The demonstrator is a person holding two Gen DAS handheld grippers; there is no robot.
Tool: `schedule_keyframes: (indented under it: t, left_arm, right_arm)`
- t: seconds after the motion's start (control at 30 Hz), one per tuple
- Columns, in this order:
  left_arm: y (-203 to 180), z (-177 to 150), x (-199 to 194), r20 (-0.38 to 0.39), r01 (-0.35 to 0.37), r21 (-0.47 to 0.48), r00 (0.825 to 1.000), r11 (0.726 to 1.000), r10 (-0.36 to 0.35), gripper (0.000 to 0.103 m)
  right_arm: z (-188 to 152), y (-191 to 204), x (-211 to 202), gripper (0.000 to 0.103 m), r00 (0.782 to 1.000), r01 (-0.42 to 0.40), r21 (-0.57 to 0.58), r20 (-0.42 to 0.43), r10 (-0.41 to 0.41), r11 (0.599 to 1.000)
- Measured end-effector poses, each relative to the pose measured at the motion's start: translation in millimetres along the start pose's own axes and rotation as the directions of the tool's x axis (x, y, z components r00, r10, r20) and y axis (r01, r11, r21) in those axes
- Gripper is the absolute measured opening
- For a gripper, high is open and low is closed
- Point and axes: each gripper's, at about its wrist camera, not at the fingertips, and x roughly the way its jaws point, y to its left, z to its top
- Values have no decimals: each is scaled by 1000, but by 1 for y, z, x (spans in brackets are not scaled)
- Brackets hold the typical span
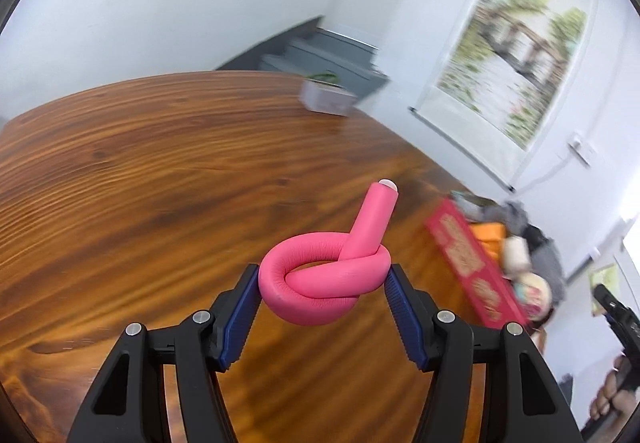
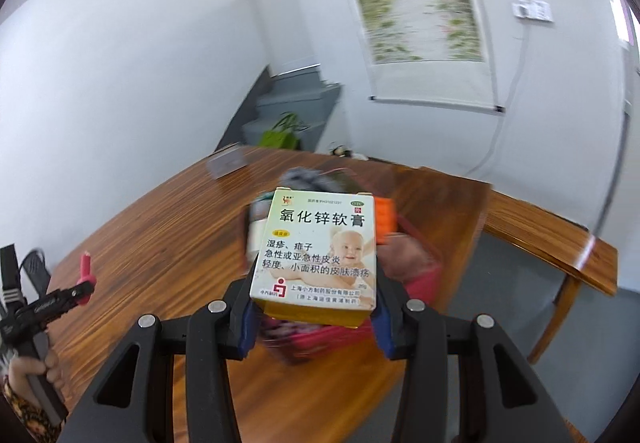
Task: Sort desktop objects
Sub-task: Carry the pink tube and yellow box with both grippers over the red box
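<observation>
My left gripper (image 1: 322, 295) is shut on a pink knotted foam tube (image 1: 324, 283) and holds it above the wooden table (image 1: 160, 171). My right gripper (image 2: 314, 303) is shut on a white and yellow ointment box (image 2: 320, 255) with a baby picture, held above a red basket (image 2: 416, 279) that holds several items. The basket also shows in the left wrist view (image 1: 472, 259) at the right. The left gripper with the pink tube shows small in the right wrist view (image 2: 82, 279) at the far left.
A small potted plant in a white pot (image 1: 326, 95) stands at the table's far edge. A clear sign holder (image 2: 226, 163) stands at the far side. A wooden bench (image 2: 560, 247) is right of the table. Grey stairs and a hanging scroll are behind.
</observation>
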Motion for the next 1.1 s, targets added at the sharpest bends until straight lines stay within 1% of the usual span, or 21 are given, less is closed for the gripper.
schedule_keyframes:
  t: [0.17, 0.27, 0.37, 0.47, 0.67, 0.7, 0.8, 0.93, 1.1]
  left_arm:
    - [-65, 13, 19, -33, 84, 89, 996, 992, -82, 64]
    - [-93, 25, 31, -43, 135, 116, 991, 984, -130, 64]
    - [-119, 36, 49, -53, 158, 138, 987, 978, -152, 64]
    - [-140, 46, 74, -83, 195, 127, 979, 973, -185, 64]
    - [-165, 59, 122, -144, 284, 59, 951, 957, -273, 64]
    - [-171, 60, 130, -154, 285, 58, 949, 957, -274, 64]
    - [-182, 58, 150, -176, 267, 72, 952, 961, -252, 64]
    - [-186, 52, 175, -208, 241, 80, 953, 967, -220, 64]
    - [-186, 49, 177, -208, 254, 124, 952, 959, -225, 65]
  right_arm:
    - [1, -27, 4, 49, 1000, -30, 17, 5, 30, 999]
    - [2, -37, 7, 49, 999, -37, 18, 22, 36, 999]
    - [4, -48, 9, 49, 998, -61, 44, 28, 60, 997]
    - [6, -56, 10, 49, 996, -78, 57, 37, 76, 995]
    - [11, -66, 15, 49, 994, -101, 72, 48, 97, 992]
    - [12, -67, 16, 49, 994, -103, 72, 51, 99, 992]
    - [14, -68, 18, 49, 993, -107, 67, 56, 103, 992]
    - [14, -62, 22, 49, 992, -110, 46, 60, 107, 993]
    - [15, -57, 29, 49, 992, -115, 29, 56, 114, 993]
